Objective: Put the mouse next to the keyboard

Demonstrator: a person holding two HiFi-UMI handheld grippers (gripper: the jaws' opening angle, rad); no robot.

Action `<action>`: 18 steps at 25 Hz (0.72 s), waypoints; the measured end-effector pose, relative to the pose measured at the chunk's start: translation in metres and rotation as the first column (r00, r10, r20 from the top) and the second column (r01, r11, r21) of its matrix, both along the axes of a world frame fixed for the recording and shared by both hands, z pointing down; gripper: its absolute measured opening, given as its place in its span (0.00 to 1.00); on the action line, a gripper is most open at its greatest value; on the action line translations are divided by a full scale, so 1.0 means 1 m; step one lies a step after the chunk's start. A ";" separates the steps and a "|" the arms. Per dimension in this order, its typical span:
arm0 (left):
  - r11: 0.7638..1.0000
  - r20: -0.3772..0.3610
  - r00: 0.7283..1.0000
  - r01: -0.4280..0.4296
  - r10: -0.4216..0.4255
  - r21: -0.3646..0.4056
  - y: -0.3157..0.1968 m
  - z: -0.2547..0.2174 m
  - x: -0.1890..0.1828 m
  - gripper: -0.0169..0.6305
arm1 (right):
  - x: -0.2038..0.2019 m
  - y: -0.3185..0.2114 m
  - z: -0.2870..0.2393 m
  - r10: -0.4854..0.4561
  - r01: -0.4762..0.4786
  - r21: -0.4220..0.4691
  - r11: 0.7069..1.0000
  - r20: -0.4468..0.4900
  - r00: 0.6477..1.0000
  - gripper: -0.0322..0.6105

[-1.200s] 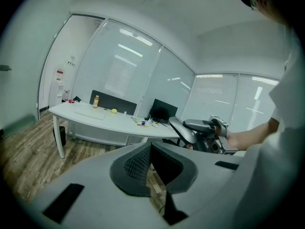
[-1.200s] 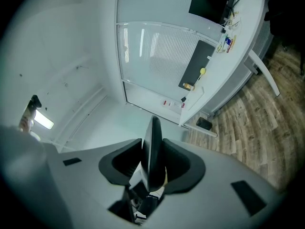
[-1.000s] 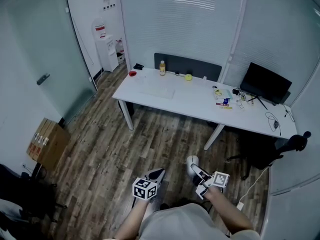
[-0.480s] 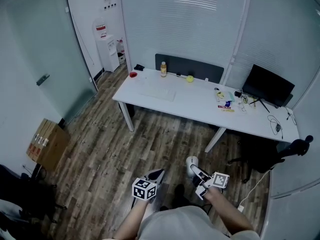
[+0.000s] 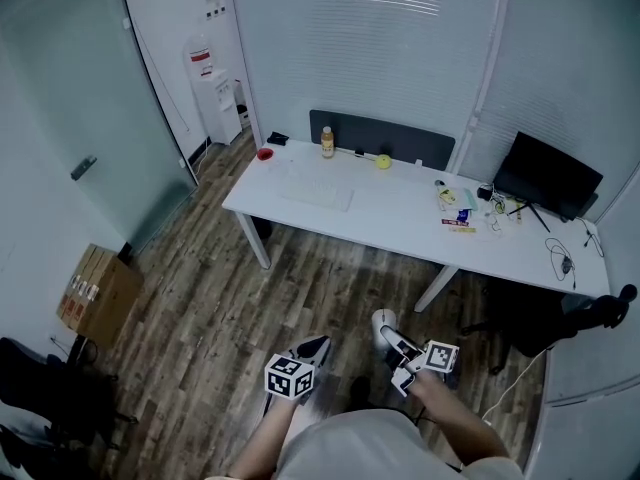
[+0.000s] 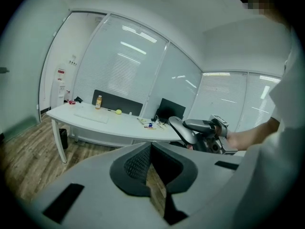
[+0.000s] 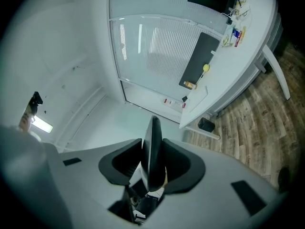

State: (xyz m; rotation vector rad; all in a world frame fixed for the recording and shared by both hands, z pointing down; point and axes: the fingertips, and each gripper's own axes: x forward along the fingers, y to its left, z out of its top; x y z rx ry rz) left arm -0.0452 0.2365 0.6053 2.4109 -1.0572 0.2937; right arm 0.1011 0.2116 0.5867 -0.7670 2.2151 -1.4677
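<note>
The mouse (image 5: 383, 324) is off the surface, clamped in the right gripper (image 7: 153, 156) in front of the person's body, above the wooden floor (image 5: 220, 308). In the right gripper view it stands edge-on between the two pads, which press on its flanks.

It is probably light, with a stiff plastic shell that is smooth and rounded, so it could slide out of a loose pinch. The flat sides low on the body look like the safest place to hold it, as it is held now. It should tolerate a gentle set-down but not a drop.

The left gripper (image 6: 151, 149) is clenched on nothing, its jaw tips meeting.

The keyboard (image 5: 315, 193) lies on the white surface (image 5: 400, 218) well away across the room, near its left end. There is bare room just to the keyboard's right. A bottle (image 5: 327, 141) stands behind the keyboard, and a monitor (image 5: 548, 178) stands at the far right.
</note>
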 end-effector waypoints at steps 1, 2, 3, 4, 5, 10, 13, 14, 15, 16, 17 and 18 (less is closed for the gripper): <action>1.000 0.002 1.000 0.001 -0.001 -0.001 -0.006 0.000 0.002 0.05 | 0.002 -0.007 0.000 -0.001 0.001 -0.002 1.000 0.002 1.000 0.28; 1.000 0.005 1.000 0.003 -0.003 -0.003 -0.012 0.000 0.003 0.05 | 0.004 -0.014 0.000 -0.004 0.004 -0.001 1.000 0.005 1.000 0.28; 1.000 0.006 1.000 0.005 -0.005 -0.005 -0.018 0.001 0.006 0.05 | 0.005 -0.021 -0.001 -0.007 0.007 0.001 1.000 0.008 1.000 0.28; 1.000 0.008 1.000 0.007 -0.007 -0.007 -0.024 0.001 0.008 0.05 | 0.007 -0.027 -0.001 -0.011 0.011 0.003 1.000 0.011 1.000 0.28; 1.000 0.009 1.000 0.009 -0.009 -0.009 -0.030 0.002 0.010 0.05 | 0.009 -0.033 -0.001 -0.014 0.014 0.004 1.000 0.012 1.000 0.28; 0.999 0.018 1.000 0.026 -0.026 -0.019 -0.058 0.004 0.021 0.05 | 0.016 -0.065 -0.002 -0.044 0.044 0.018 0.999 0.023 0.999 0.28; 0.999 0.025 0.999 0.037 -0.037 -0.016 -0.073 0.005 0.028 0.05 | 0.023 -0.082 0.001 -0.054 0.053 0.019 0.998 0.023 0.998 0.28; 0.999 0.027 0.999 0.041 -0.041 -0.014 -0.079 0.005 0.030 0.05 | 0.026 -0.088 0.002 -0.055 0.054 0.014 0.998 0.023 0.998 0.28; 0.999 0.030 0.999 0.046 -0.046 -0.013 -0.084 0.005 0.031 0.05 | 0.029 -0.094 0.004 -0.055 0.055 0.007 0.998 0.024 0.998 0.28; 0.999 0.033 0.998 0.051 -0.051 -0.011 -0.088 0.004 0.033 0.05 | 0.031 -0.099 0.006 -0.057 0.057 0.002 0.998 0.025 0.998 0.28; 0.998 0.035 0.998 0.057 -0.056 -0.009 -0.093 0.004 0.035 0.05 | 0.033 -0.105 0.006 -0.062 0.062 0.002 0.998 0.026 0.998 0.28; 0.998 0.036 0.997 0.062 -0.062 -0.007 -0.097 0.004 0.036 0.05 | 0.034 -0.110 0.006 -0.068 0.068 0.008 0.998 0.027 0.997 0.28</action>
